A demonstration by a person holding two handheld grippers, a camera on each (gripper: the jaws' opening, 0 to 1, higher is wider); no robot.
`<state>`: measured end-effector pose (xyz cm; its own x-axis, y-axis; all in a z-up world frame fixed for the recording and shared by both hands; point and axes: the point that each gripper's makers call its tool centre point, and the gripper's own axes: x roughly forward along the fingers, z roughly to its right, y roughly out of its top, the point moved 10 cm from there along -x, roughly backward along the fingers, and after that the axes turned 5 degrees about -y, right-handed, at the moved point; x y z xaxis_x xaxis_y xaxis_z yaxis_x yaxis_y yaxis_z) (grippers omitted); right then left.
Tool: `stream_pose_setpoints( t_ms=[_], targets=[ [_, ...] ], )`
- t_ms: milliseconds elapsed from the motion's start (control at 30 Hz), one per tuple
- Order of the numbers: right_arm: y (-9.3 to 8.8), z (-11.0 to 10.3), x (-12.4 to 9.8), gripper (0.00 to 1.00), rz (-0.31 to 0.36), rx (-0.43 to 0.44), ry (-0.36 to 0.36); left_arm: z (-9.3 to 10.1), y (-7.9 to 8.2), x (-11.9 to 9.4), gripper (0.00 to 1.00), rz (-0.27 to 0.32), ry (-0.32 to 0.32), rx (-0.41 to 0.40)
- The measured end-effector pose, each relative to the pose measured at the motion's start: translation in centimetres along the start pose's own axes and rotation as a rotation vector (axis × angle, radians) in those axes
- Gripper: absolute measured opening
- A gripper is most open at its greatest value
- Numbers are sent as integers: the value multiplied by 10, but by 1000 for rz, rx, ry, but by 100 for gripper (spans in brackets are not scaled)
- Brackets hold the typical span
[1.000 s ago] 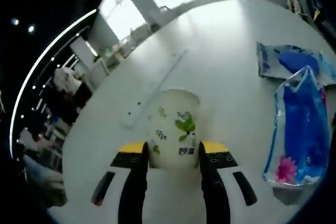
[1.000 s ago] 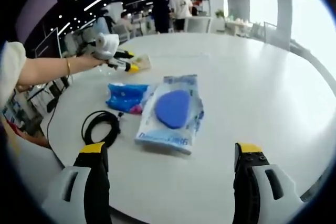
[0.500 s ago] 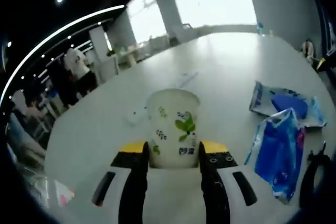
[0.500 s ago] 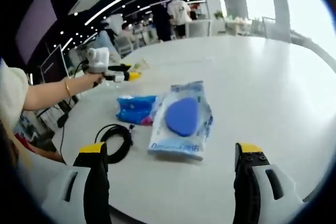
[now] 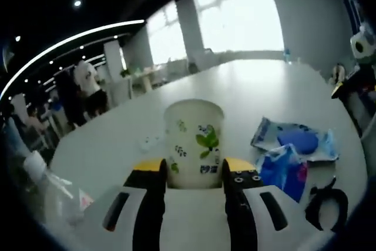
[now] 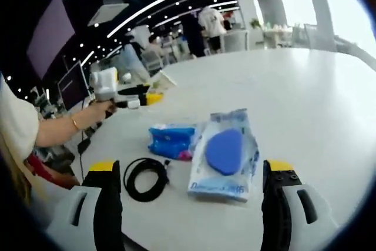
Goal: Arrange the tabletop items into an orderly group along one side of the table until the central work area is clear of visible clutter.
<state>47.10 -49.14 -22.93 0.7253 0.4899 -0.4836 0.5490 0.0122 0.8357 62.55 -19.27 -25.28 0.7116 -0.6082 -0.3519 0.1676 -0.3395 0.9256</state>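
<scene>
**Cup clamped in the left gripper; the loose pile lies low and to the right of it**

In the left gripper view the left gripper (image 5: 194, 171) is clamped on a paper cup (image 5: 194, 142), its yellow-tipped jaws pressed against either side of the cup's lower wall at the centre of the frame. The cup stands upright with its long axis running up the frame, rim toward the top; whether its base rests on the white table (image 5: 235, 86) or hangs just above it cannot be told, since the jaws cover the bottom edge.

The relation that matters for setting the cup down: the other clutter sits to the right and lower right of the cup. A blue-and-white wipes pack (image 5: 296, 143) lies flat at mid-right, a blue tissue packet (image 5: 283, 170) just beside it and nearer the jaw, and a coiled black cable (image 5: 326, 207) at the lower right edge. In my judgement a shift toward that side would bring the cup into the group.

In the right gripper view the right gripper (image 6: 191, 171) has its jaws wide apart, with nothing between them. Ahead of it lie the wipes pack (image 6: 226, 154), the tissue packet (image 6: 172, 139) touching its left edge, and the cable (image 6: 147, 178) at lower left. This gripper is the nearer one to the pile.

At the lower left of the left gripper view a clear plastic bottle (image 5: 47, 189) is blurred and partly cut off by the edge.
</scene>
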Motion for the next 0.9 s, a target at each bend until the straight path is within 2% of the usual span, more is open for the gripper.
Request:
stream_pose_setpoints(
  t_ms=[100,167,233,300,400,567,667,800,900],
  targets=[
    [18,-10,12,99,30,-15,48,5,4,-10,36,20,-3,6],
    [30,-16,19,99,58,-7,88,9,5,-18,36,46,-20,-36],
    [38,-21,25,99,69,4,112,13,5,-24,36,60,-35,-44],
    [48,-30,33,99,88,11,157,18,6,-31,36,57,-44,-33],
    [59,-42,47,99,103,64,223,27,10,-43,36,79,-53,-41],
    [69,-61,69,99,106,79,279,41,15,-63,36,98,-67,-46],
    [72,-71,78,97,102,106,316,44,17,-74,36,129,-51,-84],
    [76,-84,91,92,102,140,389,45,17,-86,36,138,-15,-90],
    [78,-91,99,91,95,155,408,47,17,-94,36,155,-7,-115]
  ],
)
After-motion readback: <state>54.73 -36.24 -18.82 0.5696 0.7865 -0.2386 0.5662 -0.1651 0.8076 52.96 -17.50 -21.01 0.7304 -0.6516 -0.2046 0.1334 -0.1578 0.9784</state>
